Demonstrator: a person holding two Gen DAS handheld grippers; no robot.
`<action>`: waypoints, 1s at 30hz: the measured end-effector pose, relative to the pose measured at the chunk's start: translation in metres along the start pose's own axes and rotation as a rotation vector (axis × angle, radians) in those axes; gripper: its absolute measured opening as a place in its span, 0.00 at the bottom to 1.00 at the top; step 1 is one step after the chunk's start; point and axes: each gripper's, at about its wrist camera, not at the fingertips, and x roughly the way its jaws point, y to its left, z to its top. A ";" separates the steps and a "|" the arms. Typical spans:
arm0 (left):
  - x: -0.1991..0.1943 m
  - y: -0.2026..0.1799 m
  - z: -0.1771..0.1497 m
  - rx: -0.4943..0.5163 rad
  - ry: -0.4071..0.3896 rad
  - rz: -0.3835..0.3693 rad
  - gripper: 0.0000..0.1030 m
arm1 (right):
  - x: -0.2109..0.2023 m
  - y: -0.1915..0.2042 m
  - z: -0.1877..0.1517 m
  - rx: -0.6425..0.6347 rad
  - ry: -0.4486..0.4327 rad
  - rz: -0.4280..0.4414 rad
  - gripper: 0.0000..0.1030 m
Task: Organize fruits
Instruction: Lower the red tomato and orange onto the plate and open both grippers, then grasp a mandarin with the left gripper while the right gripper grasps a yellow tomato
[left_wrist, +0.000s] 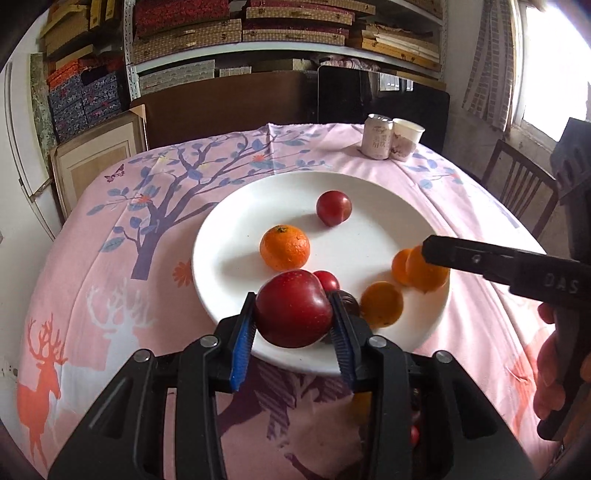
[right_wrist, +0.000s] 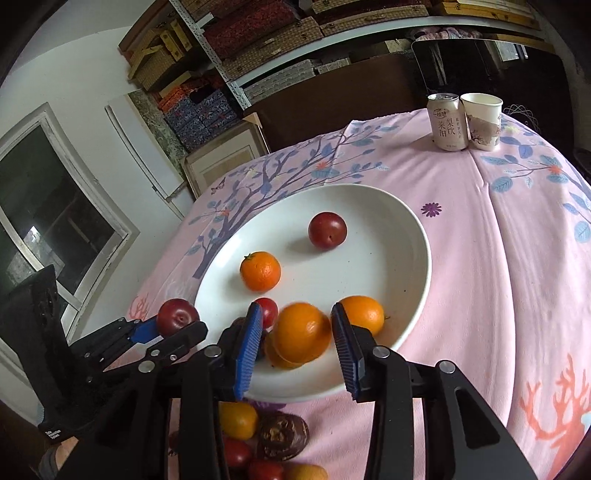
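**Two fruits over the plate: release risks and gripper pose**

In the right wrist view, the right hand-held gripper (right_wrist: 297, 338) is seen at lower centre with its jaws spread; a blurred orange (right_wrist: 301, 332) lies between the pads and appears free of them, just above the near part of the white plate (right_wrist: 410, 221). If dropped from there, it may roll into the orange (right_wrist: 364, 314) beside it or over the near rim onto the table (right_wrist: 498, 258).

In the left wrist view, the left hand-held gripper (left_wrist: 293, 319) is pinching a red plum (left_wrist: 293, 308) at lower centre, above the plate's near rim. A release this close to the edge could send the plum off the plate.

Both grippers are angled downward toward the plate, the right one entering the left view from the right edge, held by a hand (left_wrist: 554, 373). More fruit waits on the table below the plate.
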 end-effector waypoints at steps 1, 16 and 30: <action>0.006 0.002 0.000 -0.010 0.014 0.008 0.37 | -0.001 -0.002 0.000 0.008 -0.010 -0.001 0.50; -0.080 -0.015 -0.083 0.101 -0.064 -0.018 0.74 | -0.075 -0.054 -0.094 0.119 -0.075 0.111 0.67; -0.123 -0.030 -0.167 0.101 -0.013 -0.087 0.48 | -0.096 -0.058 -0.115 0.113 -0.087 0.103 0.70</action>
